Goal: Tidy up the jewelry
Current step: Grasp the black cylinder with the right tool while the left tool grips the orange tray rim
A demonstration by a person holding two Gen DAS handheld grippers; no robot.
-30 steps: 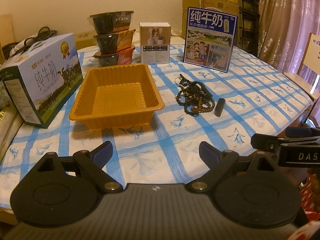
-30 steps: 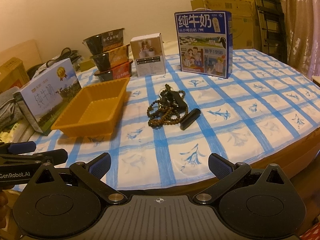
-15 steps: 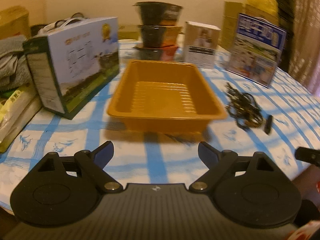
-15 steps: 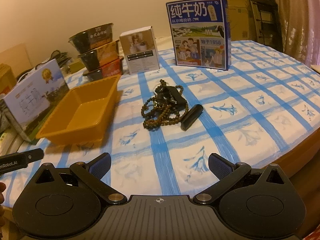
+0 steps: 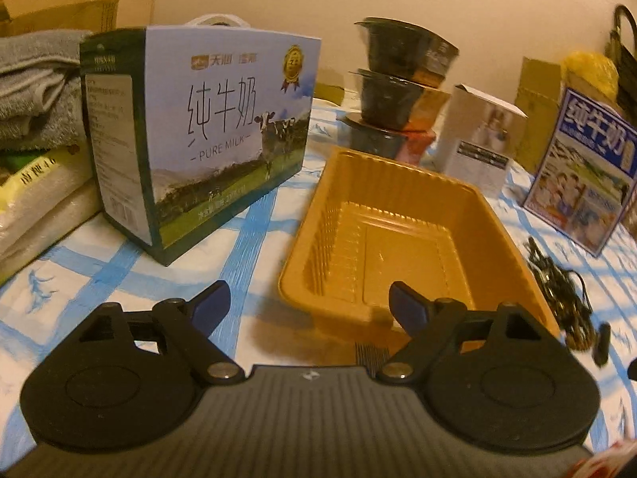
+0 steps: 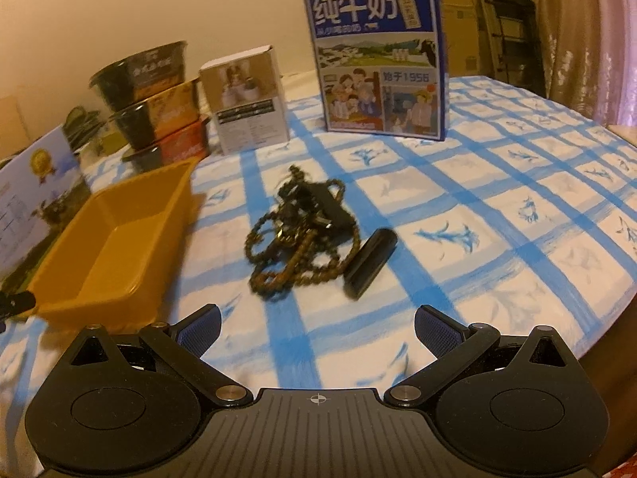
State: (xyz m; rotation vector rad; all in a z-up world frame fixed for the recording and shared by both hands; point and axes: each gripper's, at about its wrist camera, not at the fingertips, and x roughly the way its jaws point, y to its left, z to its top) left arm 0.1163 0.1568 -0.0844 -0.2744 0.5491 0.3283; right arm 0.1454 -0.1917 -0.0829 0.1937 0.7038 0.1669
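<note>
Checked blue tablecloth (image 6: 497, 207) holds tangled beads (image 6: 302, 235) right of the empty orange tray (image 5: 394, 235), likely their destination. Left gripper (image 5: 308, 298) closes on nothing beside the tray's near corner; right gripper (image 6: 316, 328) gapes empty, facing the beads.

Left wrist cam: low over the table's near edge, tilted down, close on the orange tray (image 5: 398, 235). Right wrist cam: further right, tilted down, facing the bead pile (image 6: 302, 235), tray at its left. Both views share the tray, beads, stacked bowls (image 5: 398, 83), blue milk box (image 6: 378, 55).
</note>
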